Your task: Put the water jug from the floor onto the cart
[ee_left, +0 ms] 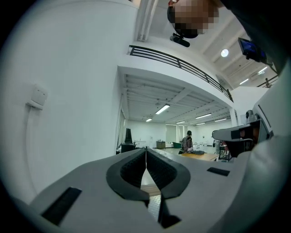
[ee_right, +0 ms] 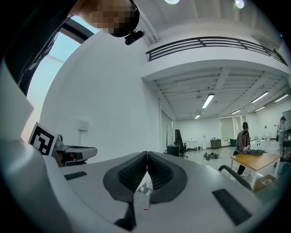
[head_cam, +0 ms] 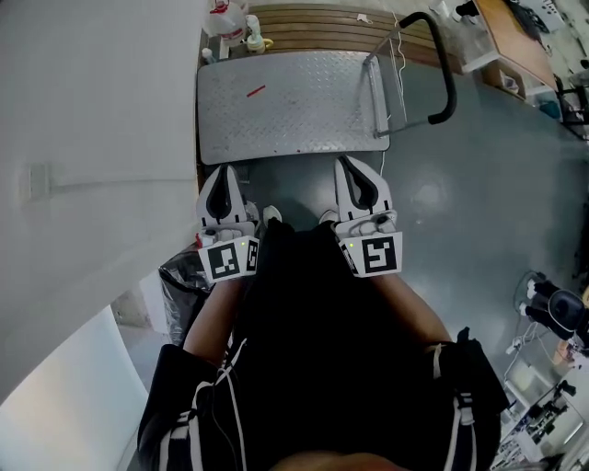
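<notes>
Meanwhile, both tongs were pressed together on nothing: the left tongs (head_cam: 225,175) and right tongs (head_cam: 350,167) hung side by side just short of the cart (head_cam: 294,110). The water jug (head_cam: 226,18) stood beyond the cart's far left corner, near the wall (head_cam: 92,110).

Illumination is bright and even. Sources: ceiling strip lights (ee_left: 162,109) in both gripper views and a window (ee_right: 61,43) at the upper left of the right gripper view. The grey floor (head_cam: 479,184) shows soft glare, and the cart (head_cam: 294,106) deck a dull sheen. Shadows are faint. Both gripper views curve strongly and darken to black at the corners.
</notes>
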Demonstrator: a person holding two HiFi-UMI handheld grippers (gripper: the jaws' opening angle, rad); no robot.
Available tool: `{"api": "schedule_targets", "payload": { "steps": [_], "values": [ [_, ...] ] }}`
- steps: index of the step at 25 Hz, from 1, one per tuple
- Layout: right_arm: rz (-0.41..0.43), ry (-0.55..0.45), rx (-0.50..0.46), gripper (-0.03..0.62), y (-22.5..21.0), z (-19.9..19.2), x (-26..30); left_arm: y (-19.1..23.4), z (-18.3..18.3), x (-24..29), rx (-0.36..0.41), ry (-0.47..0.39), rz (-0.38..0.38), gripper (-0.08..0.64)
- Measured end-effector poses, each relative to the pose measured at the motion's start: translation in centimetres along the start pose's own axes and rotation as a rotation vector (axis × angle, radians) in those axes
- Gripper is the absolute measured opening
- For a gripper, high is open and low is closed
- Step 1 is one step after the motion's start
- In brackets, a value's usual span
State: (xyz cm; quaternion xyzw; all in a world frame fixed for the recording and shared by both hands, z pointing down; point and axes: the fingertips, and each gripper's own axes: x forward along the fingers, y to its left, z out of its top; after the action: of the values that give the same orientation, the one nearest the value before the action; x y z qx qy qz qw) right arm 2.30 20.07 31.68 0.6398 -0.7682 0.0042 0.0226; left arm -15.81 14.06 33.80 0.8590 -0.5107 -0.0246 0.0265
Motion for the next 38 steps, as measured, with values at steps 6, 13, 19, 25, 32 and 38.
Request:
{"api": "schedule_targets", "payload": {
  "steps": [6,13,19,25,32,38],
  "values": [
    [0.037,0.003,0.039,0.018,-1.7,-0.9,-1.2,0.5,-1.1,-1.8,0.033,0.051,0.094,0.018],
    [0.077,0.047,0.103,0.018,-4.9,-2.4,-2.8,-1.3,-1.5,-3.3,0.015,0.099,0.212,0.018],
    [0.144,0.024,0.013,0.018,-5.5,-2.5,-2.3,-1.6,-1.7,-4.5,0.039,0.115,0.247,0.018],
    [0.09,0.036,0.041,0.018,-6.4,-2.7,-1.4,-0.7,-2.0,-2.7,0.026,0.11,0.232,0.018],
    [0.106,0.079,0.031,0.018,-4.5,-3.0,1.1,1.2,-2.5,0.6,0.001,0.111,0.172,0.018],
    [0.086,0.125,-0.014,0.018,-3.5,-2.9,5.5,4.6,-4.1,2.9,-0.05,0.139,0.124,0.018]
  ]
}}
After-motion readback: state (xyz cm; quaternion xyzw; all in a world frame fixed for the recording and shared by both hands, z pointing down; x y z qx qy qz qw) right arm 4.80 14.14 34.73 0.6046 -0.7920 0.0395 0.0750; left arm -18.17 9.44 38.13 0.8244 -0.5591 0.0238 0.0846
